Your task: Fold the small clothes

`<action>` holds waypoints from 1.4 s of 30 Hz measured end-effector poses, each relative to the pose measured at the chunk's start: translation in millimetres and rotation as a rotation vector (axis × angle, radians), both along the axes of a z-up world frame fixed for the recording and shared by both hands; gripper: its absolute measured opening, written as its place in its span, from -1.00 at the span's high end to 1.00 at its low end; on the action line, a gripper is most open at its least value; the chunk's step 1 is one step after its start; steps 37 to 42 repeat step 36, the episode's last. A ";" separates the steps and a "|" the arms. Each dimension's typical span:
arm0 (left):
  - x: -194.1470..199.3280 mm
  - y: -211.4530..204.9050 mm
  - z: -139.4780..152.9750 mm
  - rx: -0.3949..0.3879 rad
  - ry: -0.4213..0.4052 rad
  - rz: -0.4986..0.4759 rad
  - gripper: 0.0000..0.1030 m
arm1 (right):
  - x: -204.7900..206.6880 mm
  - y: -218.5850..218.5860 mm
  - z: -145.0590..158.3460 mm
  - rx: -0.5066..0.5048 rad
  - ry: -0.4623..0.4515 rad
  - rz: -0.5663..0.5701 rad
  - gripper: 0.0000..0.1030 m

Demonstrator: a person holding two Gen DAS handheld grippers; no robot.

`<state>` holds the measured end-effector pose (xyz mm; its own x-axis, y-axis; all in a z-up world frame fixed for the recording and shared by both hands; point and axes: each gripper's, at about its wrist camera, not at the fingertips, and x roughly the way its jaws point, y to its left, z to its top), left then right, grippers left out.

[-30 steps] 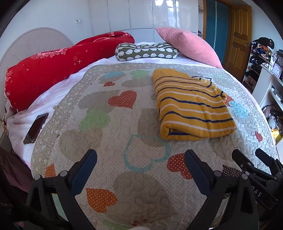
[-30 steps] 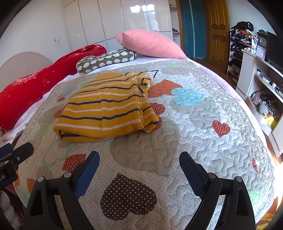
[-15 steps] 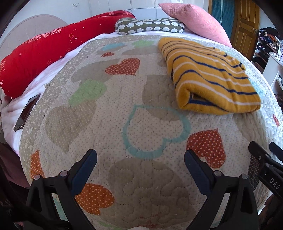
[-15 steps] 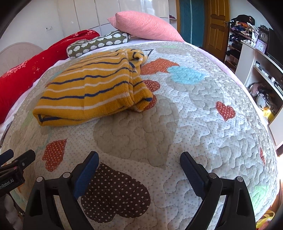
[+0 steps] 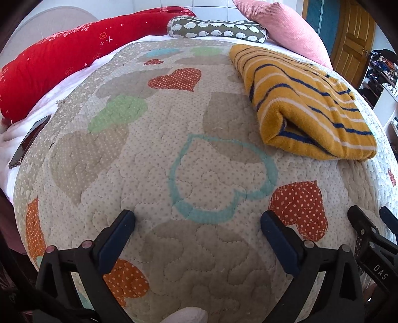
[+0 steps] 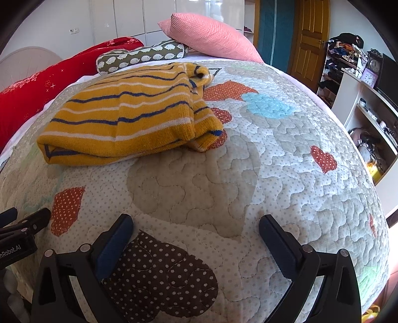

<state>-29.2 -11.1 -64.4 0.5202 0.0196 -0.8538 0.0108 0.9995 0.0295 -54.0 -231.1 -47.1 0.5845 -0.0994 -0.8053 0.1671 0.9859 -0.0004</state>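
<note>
Judging progress: striped sweater (image 6: 129, 119) lay folded on quilt (image 6: 286, 174) (one cuff protruding); left gripper (image 5: 197, 217) and right gripper (image 6: 195, 222) gaped empty, the right's jaws just widened.

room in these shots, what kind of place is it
Most likely a home bedroom: a bed under a heart-patterned quilt, a pink pillow by the headboard, and white wardrobe doors behind.

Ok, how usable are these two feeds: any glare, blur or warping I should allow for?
Left wrist view: sharp, evenly daylit, but the fisheye bulges the quilt into a dome; dark vignette in the corners. Right wrist view: equally sharp on the striped sweater, with glare on the glossy wardrobe doors and an overexposed patch at the right edge beside the bed.
</note>
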 end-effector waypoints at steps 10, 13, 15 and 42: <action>-4.9 4.6 20.2 0.046 -0.094 0.032 -0.97 | 4.9 -4.6 -1.4 -0.003 -0.039 0.026 -0.99; -13.0 4.3 42.3 0.071 -0.167 0.036 -0.97 | 6.0 -10.0 5.2 0.038 -0.003 0.051 -0.99; -18.8 2.6 56.9 0.088 -0.213 0.032 -0.97 | 0.0 -9.4 14.0 0.024 -0.022 0.044 -0.99; -23.3 -2.9 54.8 0.048 -0.128 -0.023 -0.97 | -27.4 4.6 61.5 -0.029 -0.218 0.066 -0.99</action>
